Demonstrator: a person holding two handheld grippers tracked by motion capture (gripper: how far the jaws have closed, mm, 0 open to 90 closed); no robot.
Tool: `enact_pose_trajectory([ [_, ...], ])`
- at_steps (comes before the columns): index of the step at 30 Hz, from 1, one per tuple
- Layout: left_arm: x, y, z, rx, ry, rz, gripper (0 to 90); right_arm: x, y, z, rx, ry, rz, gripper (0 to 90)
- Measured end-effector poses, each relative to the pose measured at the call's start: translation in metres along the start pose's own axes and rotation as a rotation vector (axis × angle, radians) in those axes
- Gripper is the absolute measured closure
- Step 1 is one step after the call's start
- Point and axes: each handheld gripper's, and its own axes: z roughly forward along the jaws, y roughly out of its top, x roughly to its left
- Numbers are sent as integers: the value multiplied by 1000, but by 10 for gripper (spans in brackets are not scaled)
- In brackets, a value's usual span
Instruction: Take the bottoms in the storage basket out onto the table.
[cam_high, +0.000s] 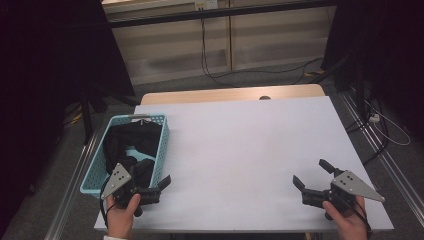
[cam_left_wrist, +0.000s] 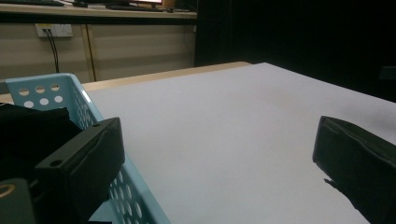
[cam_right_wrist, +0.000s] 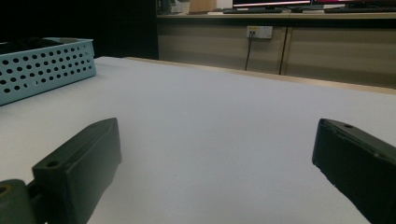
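A light blue perforated basket stands at the table's left edge with dark cloth bundled inside. My left gripper sits at the basket's near right corner and is open. One of its jaws hangs over the basket and the other over the white table. In the left gripper view the basket's wall and the cloth lie beside the left jaw, and the left gripper holds nothing. My right gripper rests near the front right of the table, open and empty. The right gripper faces the basket far off.
A white sheet covers the table, with a wooden strip along the far edge. Cables run over the grey floor beyond. Dark stands flank the table on both sides. A metal rail runs along the right.
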Motion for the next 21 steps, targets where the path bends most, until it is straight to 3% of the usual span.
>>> enact_pose_trajectory([
  [21,-1,13,4,-11,-27,-5,22,-3,-1,-2,8,-5,0,7],
])
